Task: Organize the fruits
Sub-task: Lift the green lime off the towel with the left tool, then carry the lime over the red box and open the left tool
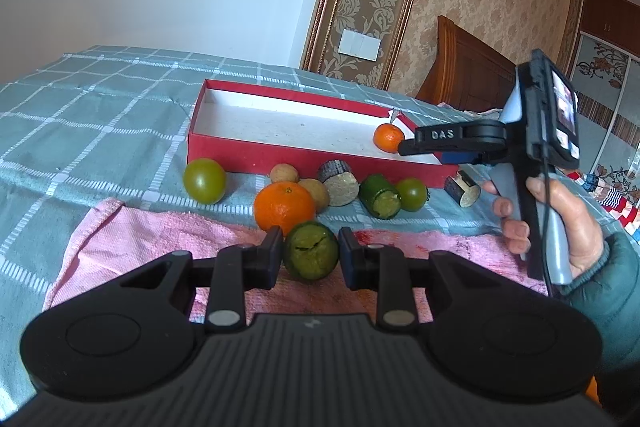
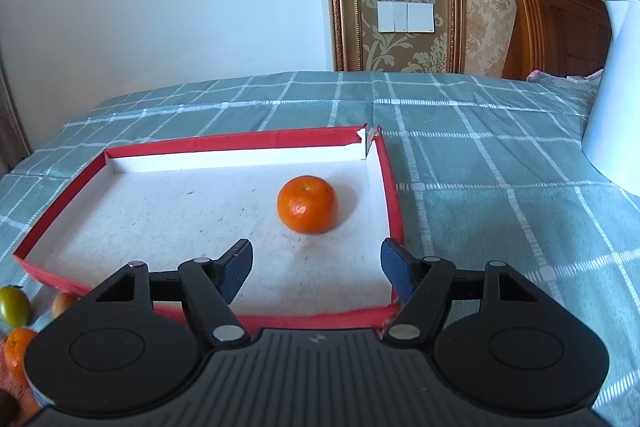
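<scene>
My left gripper (image 1: 311,251) is shut on a green cucumber piece (image 1: 312,261) just above a pink towel (image 1: 160,239). Behind it lie a big orange (image 1: 284,207), two green tomatoes (image 1: 205,180) (image 1: 412,193), another cucumber piece (image 1: 379,197) and two small brown fruits (image 1: 284,173). A shallow red box (image 2: 240,138) with a white floor holds one small orange (image 2: 307,203) near its right wall. My right gripper (image 2: 317,255) hangs open over the box's near right corner, just short of that orange, with nothing between its fingers. A hand carries it in the left wrist view.
Two dark-skinned cut cylinders (image 1: 339,183) (image 1: 463,189) lie in front of the box. Everything rests on a teal checked cloth (image 2: 460,155). A white jug-like object (image 2: 616,87) stands at the far right, and a wooden headboard (image 2: 552,23) rises behind.
</scene>
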Tool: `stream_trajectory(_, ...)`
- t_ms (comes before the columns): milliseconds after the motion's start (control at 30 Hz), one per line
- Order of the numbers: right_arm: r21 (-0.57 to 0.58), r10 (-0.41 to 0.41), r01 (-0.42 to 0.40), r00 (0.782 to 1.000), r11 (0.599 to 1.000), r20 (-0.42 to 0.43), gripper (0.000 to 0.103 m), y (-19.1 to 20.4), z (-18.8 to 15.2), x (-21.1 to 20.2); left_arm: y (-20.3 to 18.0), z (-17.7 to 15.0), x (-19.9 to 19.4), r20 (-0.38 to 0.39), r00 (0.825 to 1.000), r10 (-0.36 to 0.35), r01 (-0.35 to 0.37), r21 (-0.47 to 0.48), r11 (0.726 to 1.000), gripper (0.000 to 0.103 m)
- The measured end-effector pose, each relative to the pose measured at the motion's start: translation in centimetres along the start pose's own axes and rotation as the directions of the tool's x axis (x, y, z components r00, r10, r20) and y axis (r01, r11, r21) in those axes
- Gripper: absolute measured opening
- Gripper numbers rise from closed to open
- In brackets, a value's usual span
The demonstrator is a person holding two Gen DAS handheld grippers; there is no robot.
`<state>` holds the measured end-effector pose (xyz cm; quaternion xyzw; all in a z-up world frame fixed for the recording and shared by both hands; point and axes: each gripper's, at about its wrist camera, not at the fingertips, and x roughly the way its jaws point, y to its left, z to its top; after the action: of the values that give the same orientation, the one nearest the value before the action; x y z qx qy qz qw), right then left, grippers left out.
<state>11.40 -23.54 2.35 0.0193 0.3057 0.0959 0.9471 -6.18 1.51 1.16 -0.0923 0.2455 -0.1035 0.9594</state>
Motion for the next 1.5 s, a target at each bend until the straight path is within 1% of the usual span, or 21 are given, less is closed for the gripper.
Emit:
stream_trajectory(67,-0.012,0.005,-0.005,1.0,1.0,0.017,0.07,0.0,-0.6,-0.9,0.0,0.0,-0.1,0.005,1.0,-0.003,0.003,0.0,1.0,0.027)
stream_trajectory(167,-0.072,-0.017,0.022,0.998,0.997,0.065,0.07,0.7,-1.8,-2.4,0.1,0.0,-0.3,0.006,1.0,-0.009,0.009,-0.004,1.0,0.027)
stream_trajectory(200,-0.089,-0.031,0.038,0.996,0.995,0.084,0.076,0.9,-2.2,-3.0,0.1,-0.1,-0.3,0.006,1.0,-0.01,0.01,-0.001,1.0,0.027)
stream_trajectory(267,-0.11,-0.051,0.061,0.994,0.992,0.094,0.082,1.1,-3.0,-3.9,0.1,0.0,-0.4,0.007,1.0,-0.01,0.01,0.004,1.0,0.027)
stream_trajectory(367,-0.123,-0.04,0.049,0.996,0.991,0.078,0.082,0.8,-4.3,-4.9,0.1,0.0,-0.4,0.005,1.0,-0.018,0.018,-0.005,1.0,0.027)
stream_trajectory(467,-0.134,-0.056,0.063,0.997,0.989,0.056,0.082,0.4,-5.2,-5.3,0.1,0.0,-0.3,0.004,1.0,-0.02,0.02,-0.003,1.0,0.027)
stream_trajectory(533,-0.123,-0.054,0.056,0.998,0.991,0.014,0.082,-0.1,-5.7,-5.1,0.1,0.0,-0.2,0.002,1.0,-0.02,0.02,0.0,1.0,0.027)
stream_trajectory(600,-0.083,-0.035,0.032,0.999,0.996,-0.038,0.082,-0.7,-6.1,-4.8,0.0,0.1,-0.2,0.0,1.0,-0.019,0.019,0.002,1.0,0.027)
stream_trajectory(667,-0.028,-0.014,0.013,0.999,1.0,-0.036,0.082,-1.6,-6.1,-5.0,0.0,0.1,-0.1,0.0,1.0,-0.021,0.021,0.002,1.0,0.027)
stream_trajectory(733,-0.017,-0.019,0.018,0.999,1.0,-0.036,0.083,-1.8,-6.2,-5.0,-0.1,0.2,0.0,-0.003,1.0,-0.025,0.025,0.001,1.0,0.027)
stream_trajectory(833,-0.055,-0.036,0.034,0.999,0.998,-0.04,0.085,-1.1,-6.2,-5.0,-0.3,0.4,0.1,-0.002,1.0,-0.026,0.026,0.007,1.0,0.027)
stream_trajectory(900,-0.077,-0.018,0.015,0.999,0.997,-0.046,0.086,-0.7,-6.2,-4.8,-0.4,0.6,0.2,0.0,1.0,-0.026,0.026,0.01,1.0,0.027)
stream_trajectory(967,-0.087,-0.02,0.016,0.999,0.996,-0.049,0.087,-0.5,-6.2,-4.7,-0.5,0.8,0.4,-0.002,1.0,-0.03,0.03,0.008,1.0,0.027)
stream_trajectory(1067,-0.093,-0.009,0.003,0.998,0.996,-0.061,0.093,-0.5,-6.2,-4.5,-0.6,1.4,0.6,-0.004,0.999,-0.039,0.039,0.009,0.999,0.027)
stream_trajectory(1167,-0.098,-0.002,-0.004,0.998,0.995,-0.067,0.096,-0.5,-6.2,-4.4,-1.0,2.1,0.9,0.003,0.999,-0.044,0.044,0.025,0.999,0.027)
stream_trajectory(1367,-0.096,0.0,-0.006,0.998,0.995,-0.067,0.097,-0.4,-6.2,-4.4,-1.5,3.8,2.0,0.007,0.999,-0.045,0.044,0.048,0.998,0.027)
stream_trajectory(1500,-0.096,0.0,-0.006,0.998,0.995,-0.067,0.097,-0.4,-6.2,-4.4,-1.5,5.5,3.4,0.01,0.999,-0.043,0.042,0.056,0.998,0.027)
